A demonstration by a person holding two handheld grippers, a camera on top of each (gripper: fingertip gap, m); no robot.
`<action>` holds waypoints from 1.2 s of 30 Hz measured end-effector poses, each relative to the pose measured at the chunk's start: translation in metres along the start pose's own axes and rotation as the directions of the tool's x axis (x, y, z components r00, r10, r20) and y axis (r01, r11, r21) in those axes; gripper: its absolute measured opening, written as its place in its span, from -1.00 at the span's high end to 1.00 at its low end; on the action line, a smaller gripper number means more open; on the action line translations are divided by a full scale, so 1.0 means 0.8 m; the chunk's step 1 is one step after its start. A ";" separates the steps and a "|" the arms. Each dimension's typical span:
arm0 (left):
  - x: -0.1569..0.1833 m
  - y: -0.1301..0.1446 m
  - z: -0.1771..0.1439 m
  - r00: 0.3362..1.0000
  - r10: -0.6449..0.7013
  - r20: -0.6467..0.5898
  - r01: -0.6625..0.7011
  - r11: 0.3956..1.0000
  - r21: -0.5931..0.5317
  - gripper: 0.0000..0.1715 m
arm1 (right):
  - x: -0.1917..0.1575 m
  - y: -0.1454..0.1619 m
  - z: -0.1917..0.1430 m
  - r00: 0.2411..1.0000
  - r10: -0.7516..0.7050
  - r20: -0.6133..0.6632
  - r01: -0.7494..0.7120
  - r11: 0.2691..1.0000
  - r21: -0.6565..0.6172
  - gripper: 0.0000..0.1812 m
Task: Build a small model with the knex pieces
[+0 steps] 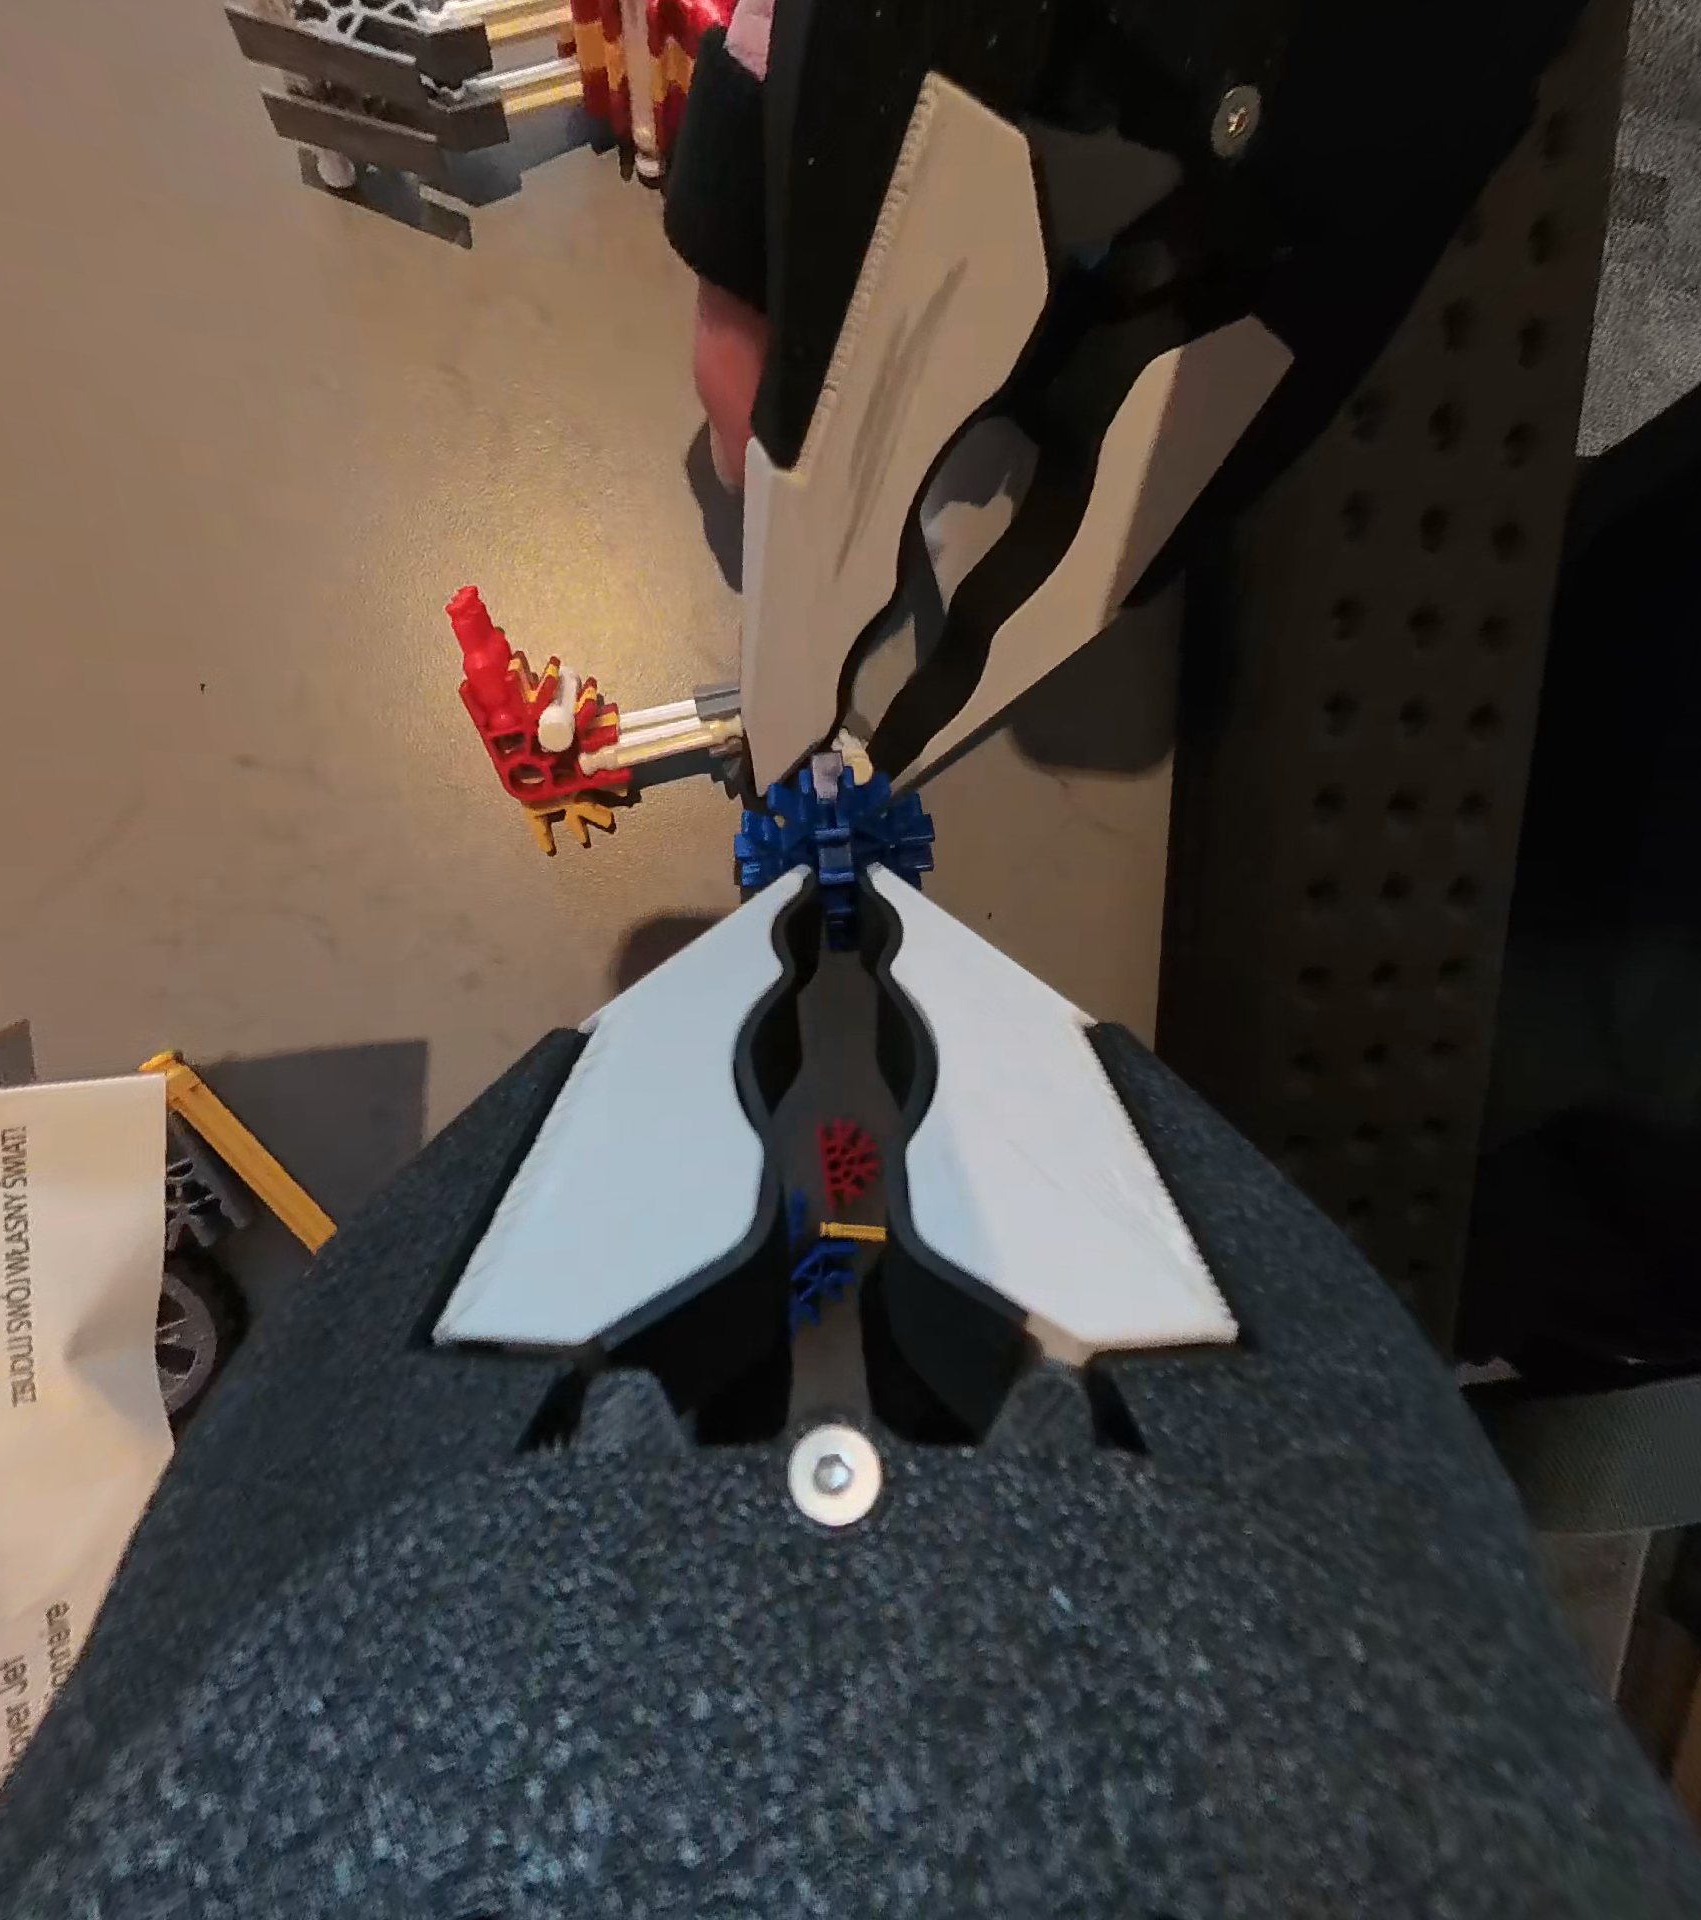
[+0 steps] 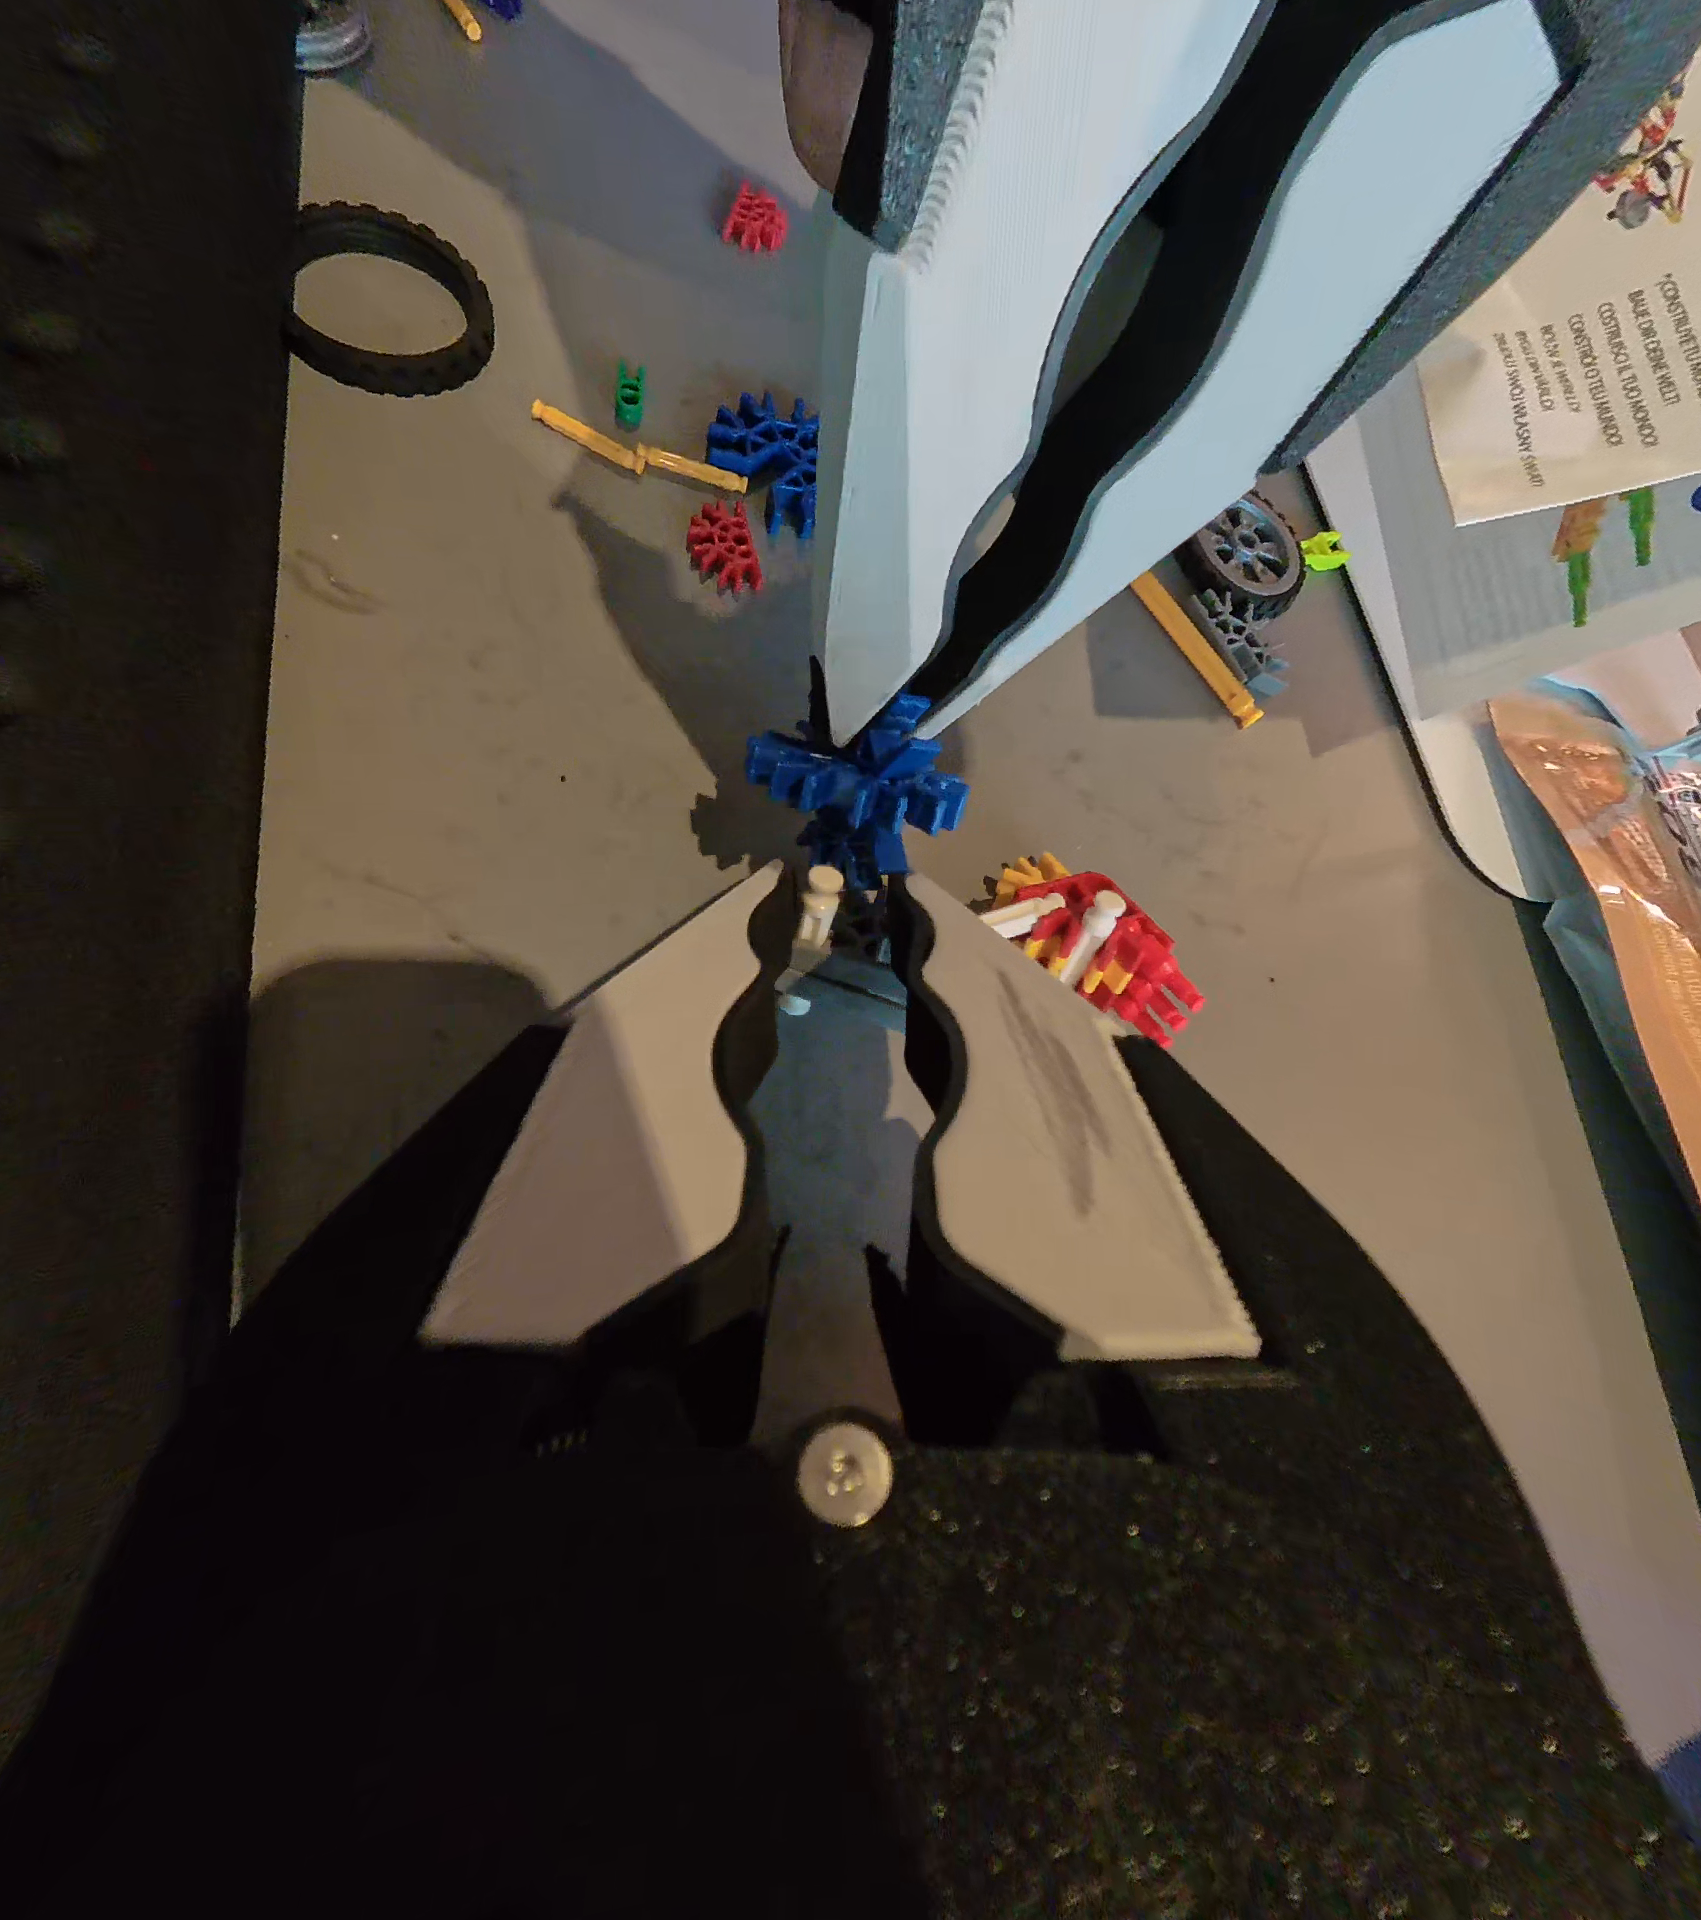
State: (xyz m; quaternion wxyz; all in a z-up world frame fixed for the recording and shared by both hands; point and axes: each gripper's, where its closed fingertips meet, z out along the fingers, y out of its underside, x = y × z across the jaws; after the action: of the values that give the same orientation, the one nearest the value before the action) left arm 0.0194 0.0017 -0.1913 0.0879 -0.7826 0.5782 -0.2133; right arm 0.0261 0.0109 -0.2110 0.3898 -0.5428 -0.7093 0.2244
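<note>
Blue snowflake connector cluster (image 1: 833,831) sits held above the tan table (image 1: 202,520), pinched between your two grippers, which meet tip to tip. Your left gripper (image 1: 838,883) is clenched on the cluster's near edge. Your right gripper (image 2: 833,883) comes in from the opposite side, its tips closed around a short white rod (image 2: 818,914) that runs into the blue cluster; whether the pads also touch the blue plastic you cannot tell.

Just beside the right gripper's fingers: a red-and-yellow connector assembly (image 1: 539,727) with white rods, joined toward the held piece.

On the table below, right wrist view: loose red connectors (image 2: 723,545), a blue connector (image 2: 768,447), a tan rod (image 2: 638,455), a green clip (image 2: 629,393), a black tyre ring (image 2: 389,301).

Farther out: a grey spoked wheel (image 2: 1246,556) on a yellow rod, a printed instruction sheet (image 2: 1594,343), a clear parts bag (image 2: 1677,935). Black perforated panel (image 1: 1376,727) borders the table.
</note>
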 end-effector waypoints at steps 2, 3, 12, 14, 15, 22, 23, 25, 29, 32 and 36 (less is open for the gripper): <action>-0.001 0.000 0.000 1.000 -0.003 0.008 0.003 1.000 -0.012 0.93 | 0.000 0.001 0.001 1.000 -0.002 -0.002 0.002 1.000 -0.005 0.81; -0.001 0.000 0.001 1.000 -0.005 0.008 0.005 1.000 -0.017 0.93 | 0.000 0.001 0.001 1.000 0.000 -0.002 0.000 1.000 -0.006 0.81; -0.002 -0.005 -0.001 1.000 -0.010 0.020 0.011 0.999 -0.030 0.93 | 0.007 -0.005 -0.013 1.000 0.017 -0.002 -0.017 1.000 0.021 0.72; -0.001 -0.005 0.002 1.000 -0.008 0.016 0.009 0.999 -0.039 0.93 | 0.005 -0.001 -0.012 1.000 0.013 0.009 -0.014 1.000 0.007 0.73; -0.001 -0.004 0.004 1.000 -0.009 0.016 0.009 0.999 -0.043 0.93 | 0.004 0.002 -0.011 1.000 0.009 0.013 -0.009 1.000 -0.006 0.73; 0.000 -0.006 0.007 1.000 -0.002 0.015 0.003 0.998 -0.059 0.93 | 0.001 0.004 -0.011 1.000 0.003 0.026 -0.003 1.000 -0.008 0.78; 0.001 -0.006 0.007 1.000 0.001 0.016 0.000 0.998 -0.064 0.93 | 0.001 0.004 -0.011 1.000 0.002 0.027 -0.002 1.000 -0.007 0.78; 0.001 -0.006 0.008 1.000 0.010 0.017 -0.009 0.997 -0.074 0.93 | 0.000 0.004 -0.011 0.999 -0.002 0.033 0.002 1.000 -0.006 0.80; 0.002 -0.004 0.009 0.999 0.024 0.022 -0.022 0.996 -0.092 0.93 | -0.002 0.003 -0.010 0.999 -0.011 0.035 0.011 1.000 -0.006 0.82; 0.003 -0.004 0.008 0.999 0.023 0.024 -0.021 0.995 -0.096 0.93 | -0.001 0.003 -0.009 0.999 -0.003 0.034 0.003 1.000 -0.003 0.82; 0.004 -0.004 0.007 0.999 0.027 0.022 -0.024 0.994 -0.107 0.93 | -0.002 0.002 -0.009 1.000 -0.013 0.027 0.013 1.000 0.002 0.82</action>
State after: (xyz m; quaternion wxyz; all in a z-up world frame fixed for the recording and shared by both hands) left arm 0.0251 -0.0014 -0.1943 0.0554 -0.7812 0.5977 -0.1716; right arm 0.0329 0.0094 -0.2083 0.3820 -0.5348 -0.7177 0.2300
